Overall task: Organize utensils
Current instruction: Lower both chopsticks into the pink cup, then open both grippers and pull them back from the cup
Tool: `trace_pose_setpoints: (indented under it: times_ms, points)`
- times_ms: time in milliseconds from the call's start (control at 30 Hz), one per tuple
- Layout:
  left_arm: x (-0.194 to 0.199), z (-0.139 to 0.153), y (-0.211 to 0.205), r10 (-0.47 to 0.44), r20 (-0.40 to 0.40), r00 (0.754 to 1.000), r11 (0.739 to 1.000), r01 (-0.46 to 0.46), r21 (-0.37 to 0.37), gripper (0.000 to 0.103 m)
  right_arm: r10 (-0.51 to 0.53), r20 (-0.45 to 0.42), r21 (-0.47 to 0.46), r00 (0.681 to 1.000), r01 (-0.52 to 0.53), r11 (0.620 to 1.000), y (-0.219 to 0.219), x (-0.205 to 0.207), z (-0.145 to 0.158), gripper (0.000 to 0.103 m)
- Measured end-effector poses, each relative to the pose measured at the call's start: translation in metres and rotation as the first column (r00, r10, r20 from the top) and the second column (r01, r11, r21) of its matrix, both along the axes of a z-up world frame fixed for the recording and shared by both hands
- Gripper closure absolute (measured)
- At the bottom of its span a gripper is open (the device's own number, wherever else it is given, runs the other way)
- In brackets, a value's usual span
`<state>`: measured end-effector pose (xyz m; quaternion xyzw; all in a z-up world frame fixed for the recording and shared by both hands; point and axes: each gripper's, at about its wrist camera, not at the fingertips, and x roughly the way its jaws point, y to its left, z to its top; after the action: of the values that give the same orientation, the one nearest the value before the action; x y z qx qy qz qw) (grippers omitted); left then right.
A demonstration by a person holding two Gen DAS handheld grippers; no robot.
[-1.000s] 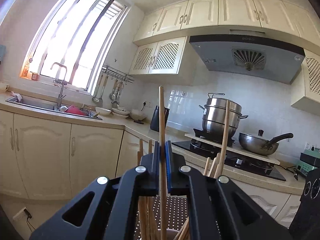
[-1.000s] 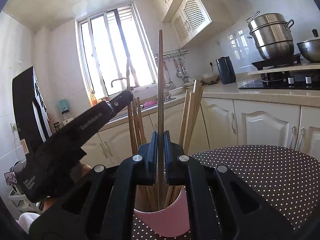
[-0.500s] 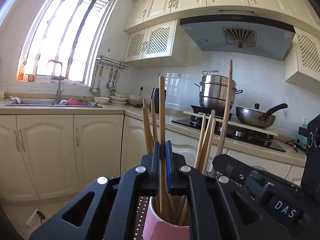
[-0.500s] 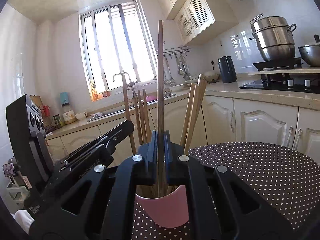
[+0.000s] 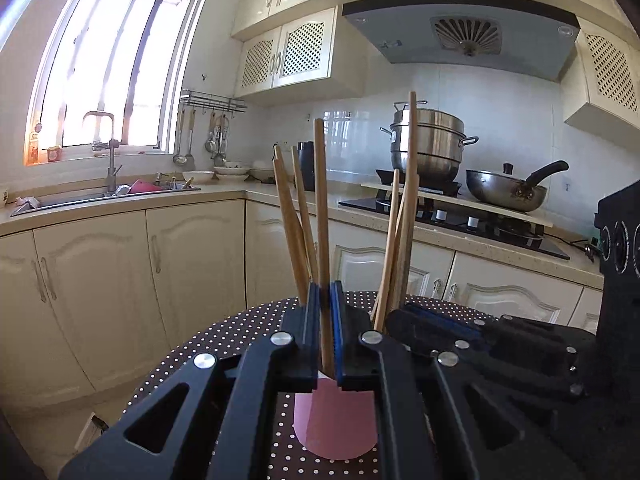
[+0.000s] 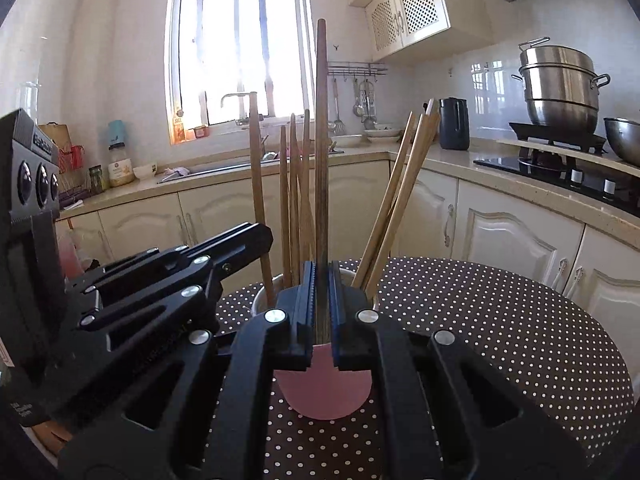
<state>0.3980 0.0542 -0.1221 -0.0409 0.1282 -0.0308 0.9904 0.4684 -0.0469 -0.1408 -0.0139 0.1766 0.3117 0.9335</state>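
Observation:
A pink cup (image 5: 336, 424) stands on a round table with a dark polka-dot cloth (image 5: 224, 340) and holds several wooden chopsticks. My left gripper (image 5: 325, 292) is shut on one upright chopstick (image 5: 320, 200) whose lower end is in the cup. My right gripper (image 6: 321, 276) is shut on a darker upright chopstick (image 6: 321, 140), also lowered into the cup (image 6: 324, 392). Each gripper shows in the other's view: the right gripper (image 5: 440, 324) beside the cup on the right, the left gripper (image 6: 224, 252) on the left.
Other chopsticks (image 6: 400, 184) lean against the cup's rim. Kitchen cabinets, a sink (image 5: 104, 196) under a window and a stove with a steel pot (image 5: 432, 144) and a pan (image 5: 508, 192) run along the walls behind the table (image 6: 500, 320).
Both grippers have come down with their chopsticks, so the sticks sit lower in the pink cup. More of the cup and table cloth shows in both views.

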Motion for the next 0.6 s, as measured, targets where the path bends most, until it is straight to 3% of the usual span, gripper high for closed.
trace_pose_setpoints:
  times_ms: [167, 300, 600]
  points:
    - [-0.001, -0.002, 0.002, -0.002, -0.027, 1.0, 1.0, 0.002, -0.002, 0.095, -0.002, -0.01, 0.003, 1.0, 0.002, 1.0, 0.0, 0.0, -0.002, 0.096]
    - [-0.004, 0.001, 0.005, 0.015, -0.029, 0.999, 1.0, -0.016, -0.009, 0.079, -0.01, -0.022, 0.013, 1.0, 0.01, 1.0, -0.003, -0.001, 0.002, 0.096]
    - [-0.02, 0.014, 0.006, 0.01, -0.02, 1.0, 1.0, -0.01, -0.002, 0.058, -0.036, -0.026, 0.045, 0.999, 0.037, 0.998, -0.012, -0.014, 0.015, 0.095]
